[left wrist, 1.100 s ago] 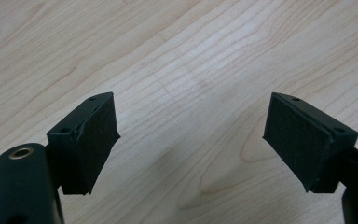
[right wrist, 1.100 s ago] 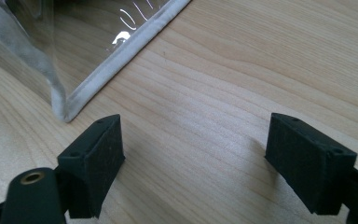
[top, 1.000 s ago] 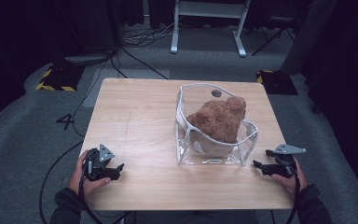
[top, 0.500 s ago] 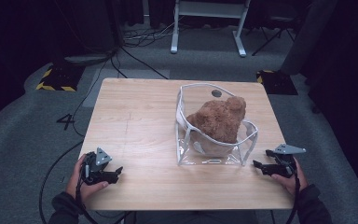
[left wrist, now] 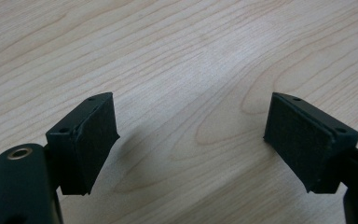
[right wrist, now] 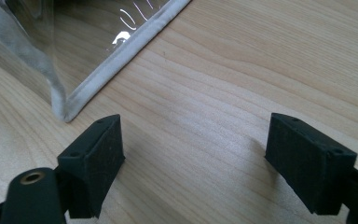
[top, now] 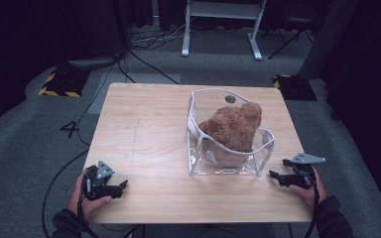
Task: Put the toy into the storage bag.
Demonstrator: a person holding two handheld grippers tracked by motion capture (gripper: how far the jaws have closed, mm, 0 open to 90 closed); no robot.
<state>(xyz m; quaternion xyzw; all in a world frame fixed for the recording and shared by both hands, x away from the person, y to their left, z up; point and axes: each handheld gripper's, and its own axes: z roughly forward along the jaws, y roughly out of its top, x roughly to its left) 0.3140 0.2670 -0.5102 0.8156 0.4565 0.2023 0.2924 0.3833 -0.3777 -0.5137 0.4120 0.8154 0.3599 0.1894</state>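
A clear plastic bag (top: 228,166) with white trim stands open on the right half of the wooden table (top: 149,129). A brown furry plush (top: 233,126) sits inside it, rising above the rim. My left gripper (top: 120,187) rests at the table's front left corner, jaws open over bare wood (left wrist: 191,126). My right gripper (top: 274,176) lies near the front right edge, open, its tips a short way from the bag's lower right corner (right wrist: 67,109). Nothing is between either pair of pads.
The table stands on grey carpet with black cables (top: 144,62) trailing across it. A white metal frame (top: 218,25) stands beyond the far edge. Yellow-black floor markers (top: 57,84) lie at the left and right.
My left gripper has slid a little toward the table's front left corner. The right gripper, the bag and the plush have stayed put.
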